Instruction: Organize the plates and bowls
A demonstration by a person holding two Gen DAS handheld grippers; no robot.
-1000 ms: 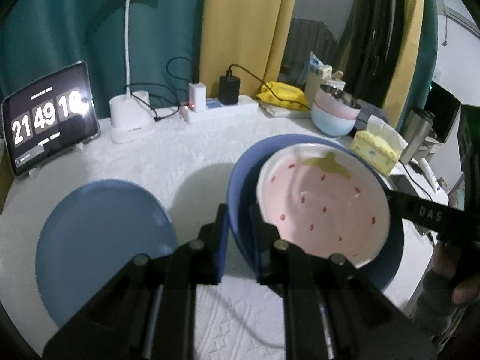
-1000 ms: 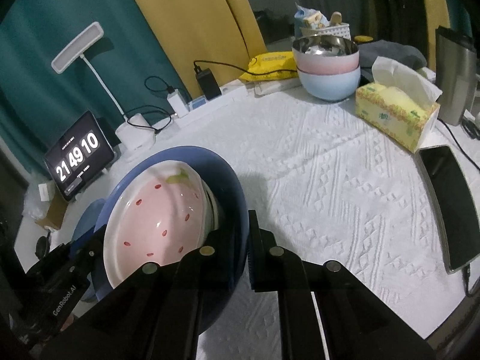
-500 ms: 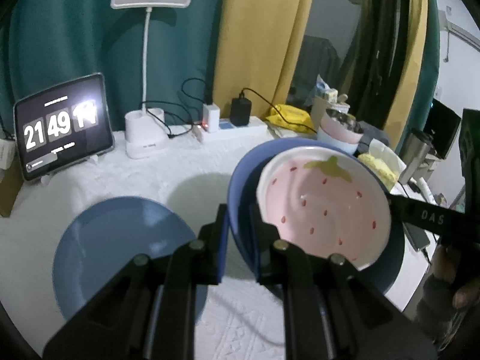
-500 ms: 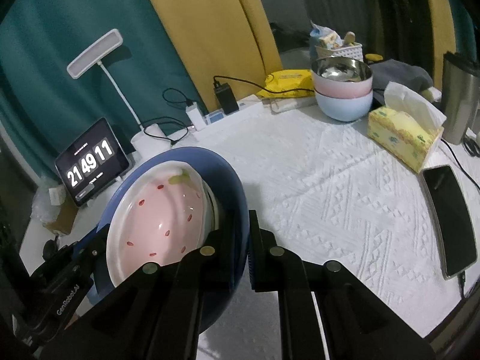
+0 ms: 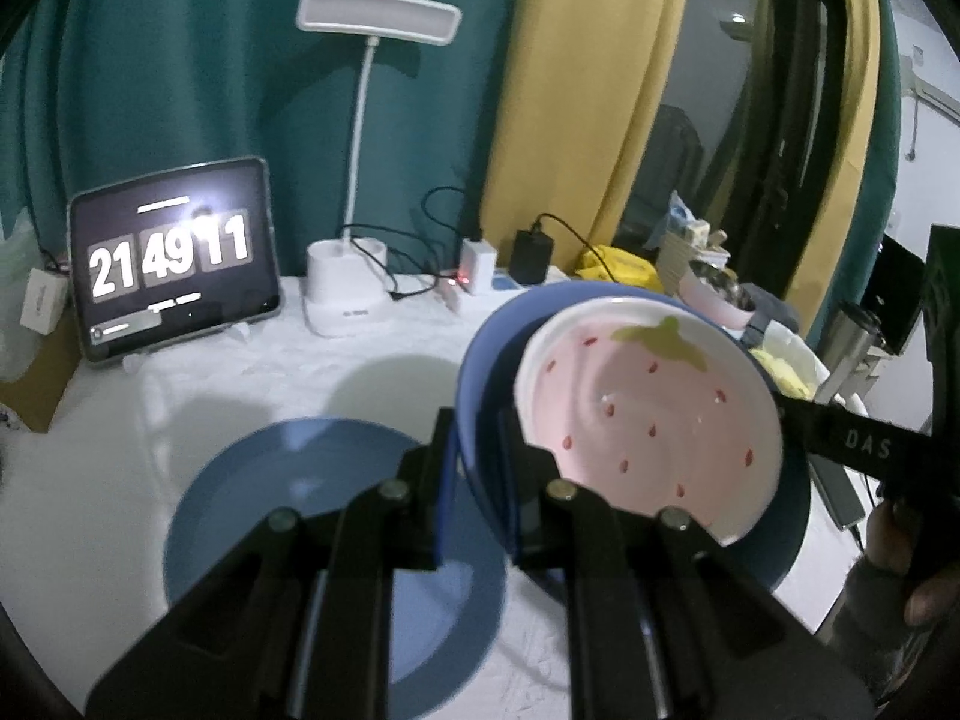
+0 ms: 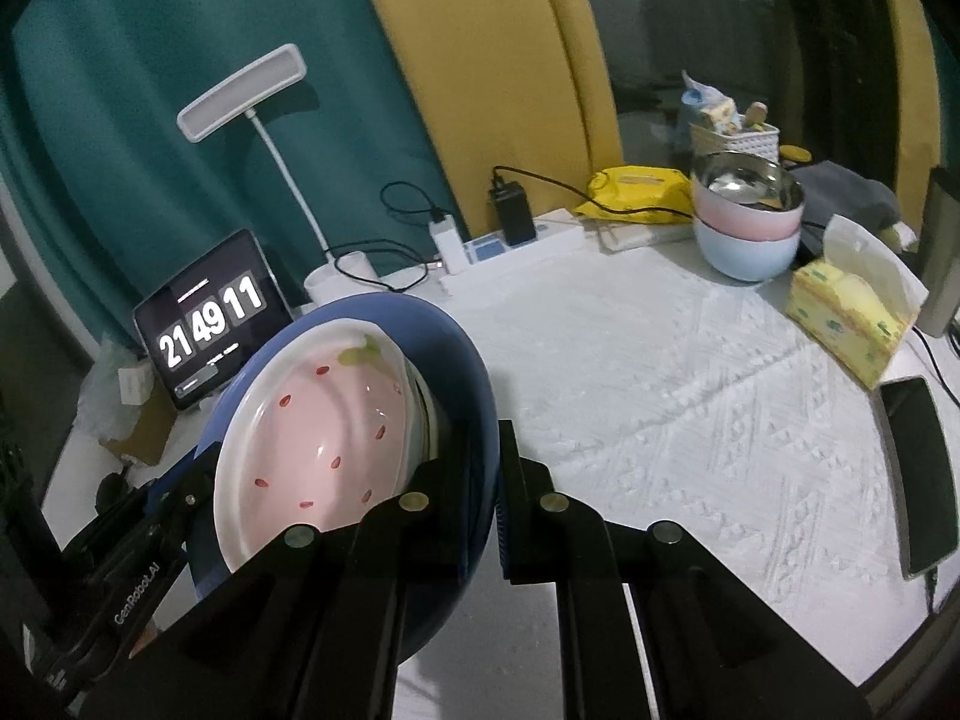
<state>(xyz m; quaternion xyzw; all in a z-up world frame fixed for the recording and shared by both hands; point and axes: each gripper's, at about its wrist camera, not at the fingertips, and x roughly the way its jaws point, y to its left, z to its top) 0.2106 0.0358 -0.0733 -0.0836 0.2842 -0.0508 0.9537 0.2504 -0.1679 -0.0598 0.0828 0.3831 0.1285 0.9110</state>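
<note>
The left gripper (image 5: 477, 456) points forward and down, its 2 fingers clamped on the near rim of a blue plate (image 5: 480, 360) that is held tilted above the table (image 5: 240, 384). The right gripper (image 6: 483, 474) does the same from the opposite side, its fingers pinching the plate's rim at the other edge, so both tools carry the plate between them. In the left wrist view the right gripper's black finger reaches in from the right, with part of a hand (image 5: 900, 552) behind it.

A pink strawberry dish (image 5: 648, 420) lies inside the blue plate, leaning toward the right gripper's side. A second blue plate (image 5: 288, 480) lies flat on the white cloth below the left gripper.

At the table's far edge stand a clock tablet (image 5: 174, 258), a lamp (image 5: 360, 120) and, to the right, stacked bowls (image 6: 747, 222) beside a tissue box (image 6: 852, 312). A phone (image 6: 918, 474) lies near the right edge.
</note>
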